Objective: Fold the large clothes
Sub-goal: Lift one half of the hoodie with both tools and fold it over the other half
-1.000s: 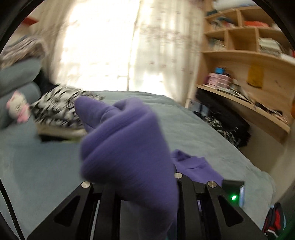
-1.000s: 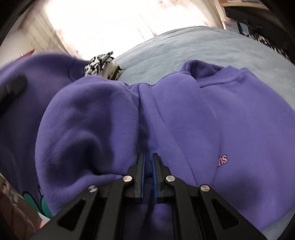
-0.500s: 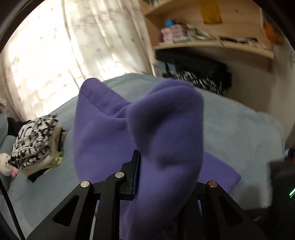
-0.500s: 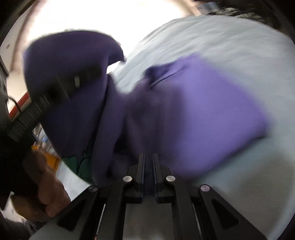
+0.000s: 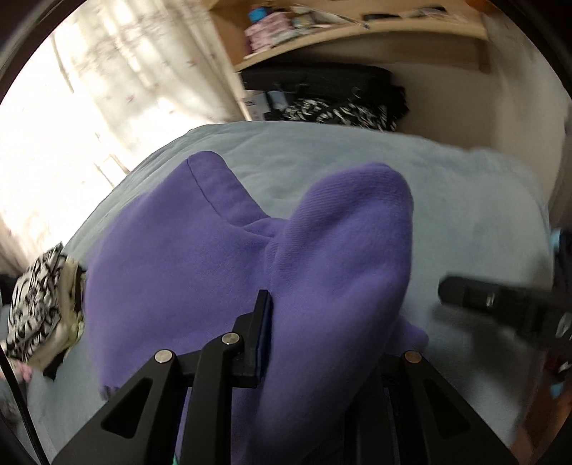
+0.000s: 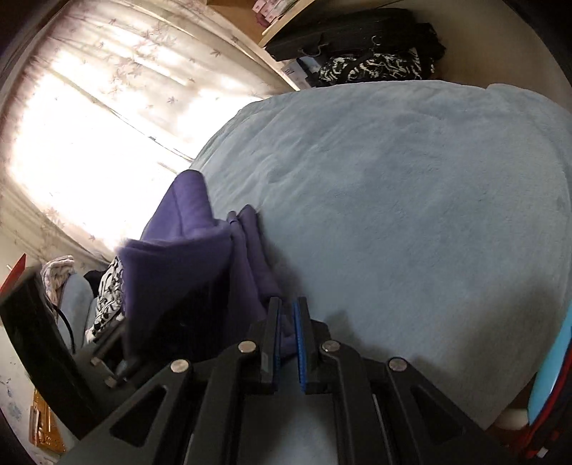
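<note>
The sweatshirt [image 5: 186,286] is purple, thick and fleecy, with a soft matt nap and a stitched seam running down one raised edge. In the left wrist view it bulges into two rounded humps: a flatter one at left ending in a hemmed corner, and a taller ribbed fold at right that drapes over the fingers. It hangs bunched above the bed [image 5: 447,200], its lower edges close to the pale blue blanket, though whether they touch it is unclear. In the right wrist view the same sweatshirt [image 6: 200,257] shows as a dark, shadowed bundle of several layers, standing up in a peak against the bright window.

The left gripper [image 5: 321,339] is clamped on a thick fold of the cloth; only its left finger [image 5: 262,322] shows, the other being buried under fabric. The right gripper [image 6: 286,332] has its jaws nearly together, pinching a thin strip of purple between the blue pads [image 6: 298,343].

A folded black-and-white garment [image 5: 39,304] lies on the bed at the left edge. Beyond the bed, sunlit sheer curtains [image 6: 89,125] cover the window, and a wooden shelf [image 5: 357,32] hangs over dark bags [image 6: 357,32] and another patterned cloth [image 6: 371,68].
</note>
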Action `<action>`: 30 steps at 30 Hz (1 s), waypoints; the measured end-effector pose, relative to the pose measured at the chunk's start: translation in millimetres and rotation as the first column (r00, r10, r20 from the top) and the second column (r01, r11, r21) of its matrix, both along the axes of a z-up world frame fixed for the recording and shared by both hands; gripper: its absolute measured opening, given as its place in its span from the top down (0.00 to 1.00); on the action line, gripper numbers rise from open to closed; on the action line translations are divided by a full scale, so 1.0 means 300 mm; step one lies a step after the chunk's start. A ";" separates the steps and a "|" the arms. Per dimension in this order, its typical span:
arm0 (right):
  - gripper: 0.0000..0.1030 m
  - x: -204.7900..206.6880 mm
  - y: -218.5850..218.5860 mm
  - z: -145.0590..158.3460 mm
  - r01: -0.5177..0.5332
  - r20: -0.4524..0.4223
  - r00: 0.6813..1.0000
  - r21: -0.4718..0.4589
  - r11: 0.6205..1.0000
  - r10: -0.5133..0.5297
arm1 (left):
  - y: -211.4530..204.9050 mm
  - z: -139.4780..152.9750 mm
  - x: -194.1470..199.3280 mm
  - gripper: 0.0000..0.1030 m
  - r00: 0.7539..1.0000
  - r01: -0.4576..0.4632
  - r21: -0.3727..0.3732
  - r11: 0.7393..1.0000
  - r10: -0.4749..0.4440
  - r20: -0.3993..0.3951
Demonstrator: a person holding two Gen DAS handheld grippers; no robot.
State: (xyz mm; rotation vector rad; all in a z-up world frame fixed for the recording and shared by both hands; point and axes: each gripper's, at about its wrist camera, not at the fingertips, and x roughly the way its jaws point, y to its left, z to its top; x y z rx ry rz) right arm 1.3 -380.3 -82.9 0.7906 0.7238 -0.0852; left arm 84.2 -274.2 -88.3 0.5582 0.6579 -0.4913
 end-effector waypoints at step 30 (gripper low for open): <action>0.52 0.041 0.040 0.148 -0.105 0.023 0.994 -0.158 0.982 0.109 | 0.279 0.244 0.039 0.26 0.951 0.020 -0.396 0.918 -0.140 -0.277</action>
